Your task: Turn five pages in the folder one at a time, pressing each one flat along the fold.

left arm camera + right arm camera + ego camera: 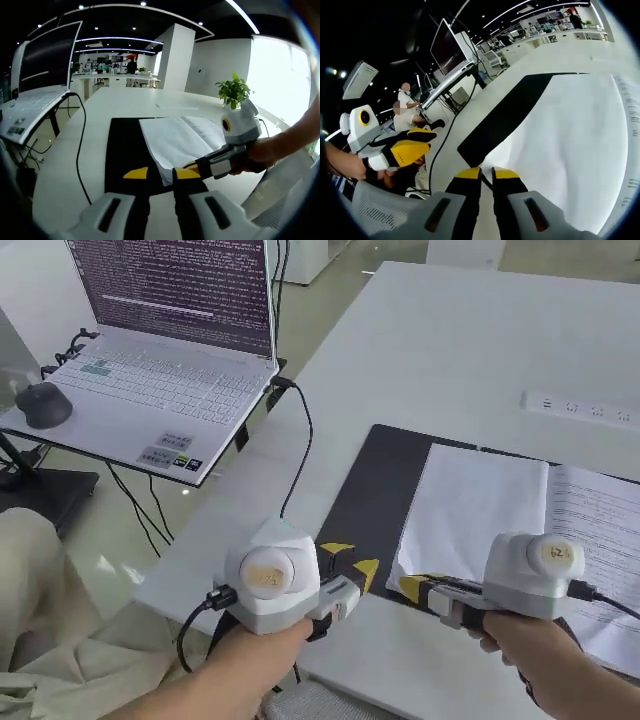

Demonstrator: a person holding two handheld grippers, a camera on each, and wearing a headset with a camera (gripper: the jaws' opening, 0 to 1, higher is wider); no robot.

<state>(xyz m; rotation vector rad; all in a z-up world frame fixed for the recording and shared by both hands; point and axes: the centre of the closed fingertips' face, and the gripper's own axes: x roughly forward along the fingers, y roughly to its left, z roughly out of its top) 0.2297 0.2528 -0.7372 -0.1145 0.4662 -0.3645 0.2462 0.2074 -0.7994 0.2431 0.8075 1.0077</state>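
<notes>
A black folder [368,490] lies open on the white table. A blank white page [470,508] lies over its left half, with a printed page [600,525] to the right. My right gripper [410,587] is at the white page's near left corner, shut on that corner; the paper runs in between its jaws [486,172]. My left gripper [350,562] hovers just left of it over the folder's near edge, jaws a little apart with nothing between them [160,173]. The right gripper [192,167] meets the page [175,137] in the left gripper view. The left gripper [412,142] appears in the right gripper view.
An open laptop [170,340] and a mouse [45,403] sit on a stand at the left. A black cable [300,440] runs over the table's left edge. A white power strip [580,408] lies beyond the folder. A potted plant [233,91] stands far off.
</notes>
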